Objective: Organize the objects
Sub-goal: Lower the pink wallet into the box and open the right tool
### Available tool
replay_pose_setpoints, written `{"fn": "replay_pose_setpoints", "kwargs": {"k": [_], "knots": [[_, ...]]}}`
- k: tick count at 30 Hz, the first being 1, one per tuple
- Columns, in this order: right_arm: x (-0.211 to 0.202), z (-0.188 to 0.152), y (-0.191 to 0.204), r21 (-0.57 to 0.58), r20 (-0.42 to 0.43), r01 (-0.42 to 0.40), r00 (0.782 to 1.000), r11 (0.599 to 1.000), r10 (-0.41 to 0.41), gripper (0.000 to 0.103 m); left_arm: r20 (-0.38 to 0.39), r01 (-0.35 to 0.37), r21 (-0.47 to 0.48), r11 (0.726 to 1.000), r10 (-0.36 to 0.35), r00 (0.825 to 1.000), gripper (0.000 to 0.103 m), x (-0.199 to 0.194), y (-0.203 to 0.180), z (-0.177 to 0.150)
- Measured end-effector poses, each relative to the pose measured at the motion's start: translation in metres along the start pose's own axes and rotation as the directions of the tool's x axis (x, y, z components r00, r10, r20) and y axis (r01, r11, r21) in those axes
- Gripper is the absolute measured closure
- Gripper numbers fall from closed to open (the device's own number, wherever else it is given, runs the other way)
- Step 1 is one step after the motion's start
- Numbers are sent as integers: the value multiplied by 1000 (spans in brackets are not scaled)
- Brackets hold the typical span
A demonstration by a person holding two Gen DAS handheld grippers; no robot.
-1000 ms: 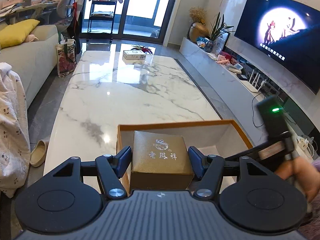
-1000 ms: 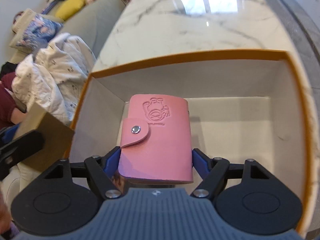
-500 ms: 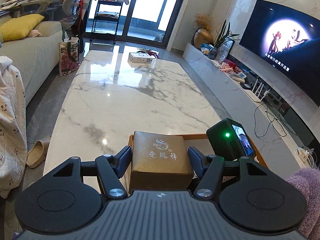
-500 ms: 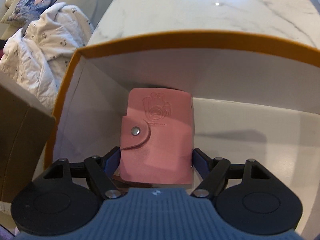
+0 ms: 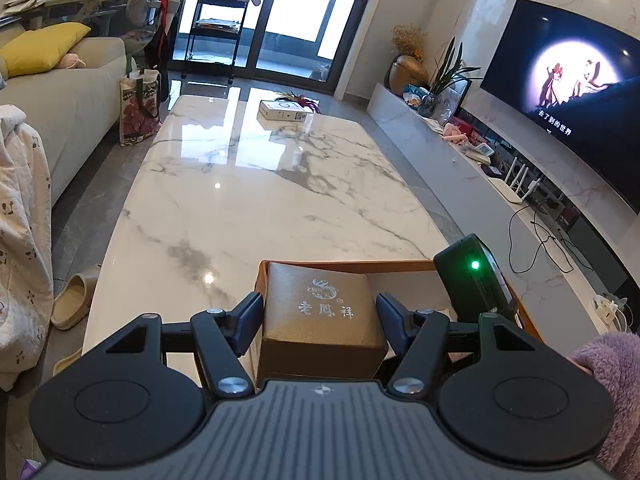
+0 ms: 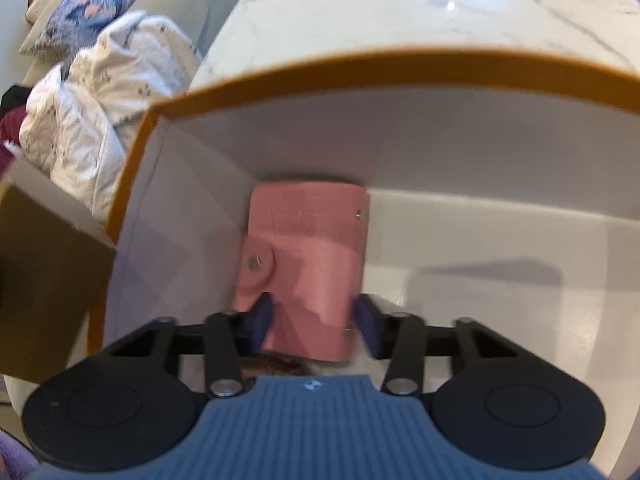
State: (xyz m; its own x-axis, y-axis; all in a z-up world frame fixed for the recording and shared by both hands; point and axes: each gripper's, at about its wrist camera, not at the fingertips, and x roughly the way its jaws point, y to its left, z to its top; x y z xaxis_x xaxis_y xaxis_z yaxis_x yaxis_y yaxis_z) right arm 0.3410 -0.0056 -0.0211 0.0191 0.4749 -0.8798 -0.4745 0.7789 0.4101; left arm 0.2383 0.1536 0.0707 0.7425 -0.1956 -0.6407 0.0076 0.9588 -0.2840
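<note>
On the bench [image 5: 256,200] stands the open box [image 6: 400,66]. To seat the pink wallet [image 6: 308,256] well, lower it into the near-left corner until it rests on the floor, then release. The right hand-held gripper [image 6: 314,322] clamps it. The left hand-held gripper [image 5: 320,318] grips the brown case [image 5: 322,312] above the box's left edge.
</note>
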Motion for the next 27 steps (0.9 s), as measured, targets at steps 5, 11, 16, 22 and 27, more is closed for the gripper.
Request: {"fn": "replay_pose_setpoints", "kwargs": {"k": [5,11,16,22,27], "knots": [[0,-2,7,-64,-10,11,1000,998,-11,59,-13,7,14,1000,-7,1000,31,3,-6,-1],[-27,-4,-5,-53,24,38,999,998,-37,73,-41,54,25,998,-53,998,31,9,-18,-2],[-60,-16,-26,-30,101,139,986,990,-135,72,-121,61,66,996,-53,991,31,34,-38,-8],[-82,-27,-58,37,146,186,971,982,-190,70,-236,3,119,993,25,971,31,76,-67,-20],[-84,-26,-67,67,175,196,963,978,-205,69,-304,-22,23,1000,28,952,31,102,-66,-30]]}}
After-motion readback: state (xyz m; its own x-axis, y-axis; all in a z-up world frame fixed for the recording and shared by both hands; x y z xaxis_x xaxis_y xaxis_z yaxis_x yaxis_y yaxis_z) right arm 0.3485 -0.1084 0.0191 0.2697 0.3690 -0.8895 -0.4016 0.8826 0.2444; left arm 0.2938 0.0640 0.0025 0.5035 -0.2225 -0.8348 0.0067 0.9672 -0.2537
